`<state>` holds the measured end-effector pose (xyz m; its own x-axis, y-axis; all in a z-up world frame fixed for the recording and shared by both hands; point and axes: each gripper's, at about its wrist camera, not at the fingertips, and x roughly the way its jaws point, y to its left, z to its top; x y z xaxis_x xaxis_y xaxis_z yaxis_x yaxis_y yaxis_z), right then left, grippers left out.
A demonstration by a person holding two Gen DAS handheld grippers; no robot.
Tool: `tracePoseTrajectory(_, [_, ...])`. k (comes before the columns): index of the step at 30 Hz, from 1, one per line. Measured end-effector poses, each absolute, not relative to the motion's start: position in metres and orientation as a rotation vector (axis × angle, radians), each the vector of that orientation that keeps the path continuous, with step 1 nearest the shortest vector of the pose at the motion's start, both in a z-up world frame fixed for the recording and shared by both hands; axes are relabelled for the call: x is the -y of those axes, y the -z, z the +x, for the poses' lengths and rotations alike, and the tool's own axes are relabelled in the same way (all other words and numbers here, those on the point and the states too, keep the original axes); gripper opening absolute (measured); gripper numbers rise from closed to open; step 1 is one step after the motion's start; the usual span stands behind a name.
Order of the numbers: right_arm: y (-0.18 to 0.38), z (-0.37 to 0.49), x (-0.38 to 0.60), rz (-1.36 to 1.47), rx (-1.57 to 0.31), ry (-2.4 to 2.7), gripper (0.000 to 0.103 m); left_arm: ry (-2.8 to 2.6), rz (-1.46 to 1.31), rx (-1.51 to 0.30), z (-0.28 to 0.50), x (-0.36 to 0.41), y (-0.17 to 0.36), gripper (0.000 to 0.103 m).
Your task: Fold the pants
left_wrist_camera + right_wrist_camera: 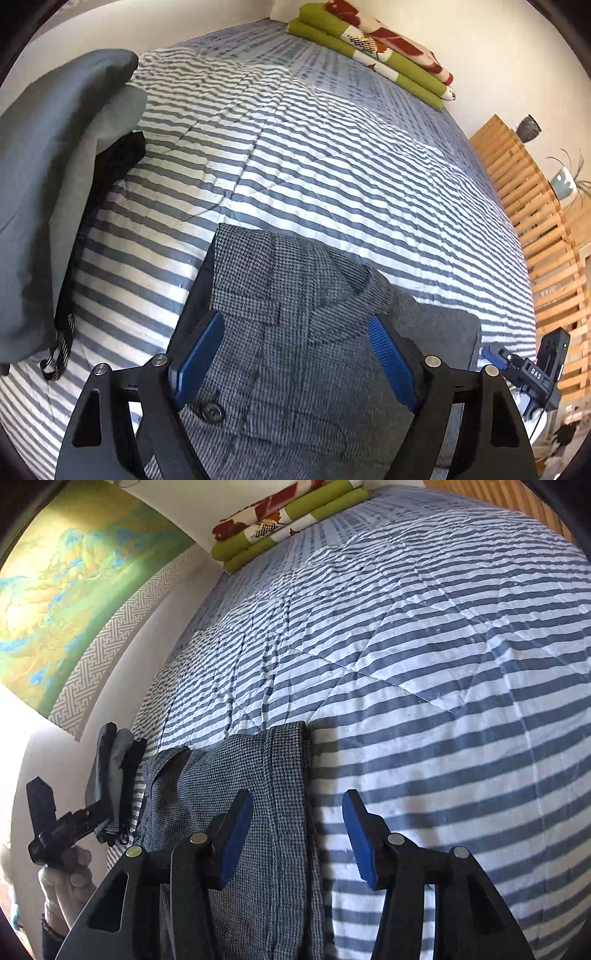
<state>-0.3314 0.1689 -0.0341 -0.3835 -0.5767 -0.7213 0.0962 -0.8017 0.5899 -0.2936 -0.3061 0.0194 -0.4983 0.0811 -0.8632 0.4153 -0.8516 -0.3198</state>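
Pants (295, 332) are being shown in the left wrist view as a checked, partly folded bundle on the striped bedspread (295, 147), waistband and button toward the camera. The left gripper (295, 350) is being held wide above them, gripping nothing. In the right wrist view, the right gripper (297, 834) is likewise being held wide, empty, over the pants' long edge. Some folding is judged as being done already; further folds and smoothing are probably being left for later.
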Motion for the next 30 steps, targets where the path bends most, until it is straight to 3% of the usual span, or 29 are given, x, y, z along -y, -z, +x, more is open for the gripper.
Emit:
tracePoseTrajectory(5, [0.069,-0.36,-0.171,1.459,0.879,2.095,0.051,2.353,1.429,-0.847,-0.326,0.331,0.02,0.084])
tracePoseTrajectory(9, [0.069,-0.375,-0.168,1.45,0.873,2.083,0.052,2.369,1.39,-0.963,-0.333,0.329,0.044,0.079])
tracePoseTrajectory(10, [0.069,-0.377,-0.166,1.451,0.864,2.08,0.052,2.375,1.404,-0.936,-0.337,0.326,0.045,0.062])
tracePoseTrajectory(11, [0.07,-0.379,-0.163,1.454,0.853,2.076,0.052,2.374,1.42,-0.918,-0.34,0.324,0.047,0.031])
tracePoseTrajectory(13, [0.069,-0.378,-0.16,1.445,0.822,2.085,0.052,2.373,1.423,-0.913,-0.345,0.321,0.053,0.017])
tracePoseTrajectory(14, [0.068,-0.377,-0.16,1.44,0.814,2.085,0.051,2.384,1.406,-0.901,-0.344,0.319,0.053,0.002])
tracePoseTrajectory(15, [0.068,-0.376,-0.16,1.433,0.819,2.075,0.041,2.401,1.395,-0.878,-0.344,0.316,0.052,0.0])
tracePoseTrajectory(18, [0.068,-0.371,-0.158,1.416,0.829,2.082,0.01,2.454,1.337,-0.82,-0.335,0.31,0.044,0.0])
tracePoseTrajectory(26, [0.019,-0.347,-0.176,1.193,0.698,2.211,0.002,2.444,1.153,-0.888,-0.305,0.342,0.015,0.0])
tracePoseTrajectory(27, [0.018,-0.346,-0.175,1.194,0.676,2.226,0.002,2.425,1.15,-0.927,-0.309,0.348,0.018,0.004])
tracePoseTrajectory(28, [0.02,-0.346,-0.173,1.207,0.657,2.236,0.002,2.414,1.159,-0.986,-0.311,0.354,0.022,0.027])
tracePoseTrajectory(29, [0.025,-0.347,-0.172,1.235,0.641,2.246,0.003,2.41,1.179,-1.031,-0.312,0.358,0.026,0.059])
tracePoseTrajectory(30, [0.03,-0.348,-0.17,1.263,0.628,2.245,0.006,2.403,1.196,-1.046,-0.316,0.359,0.03,0.068])
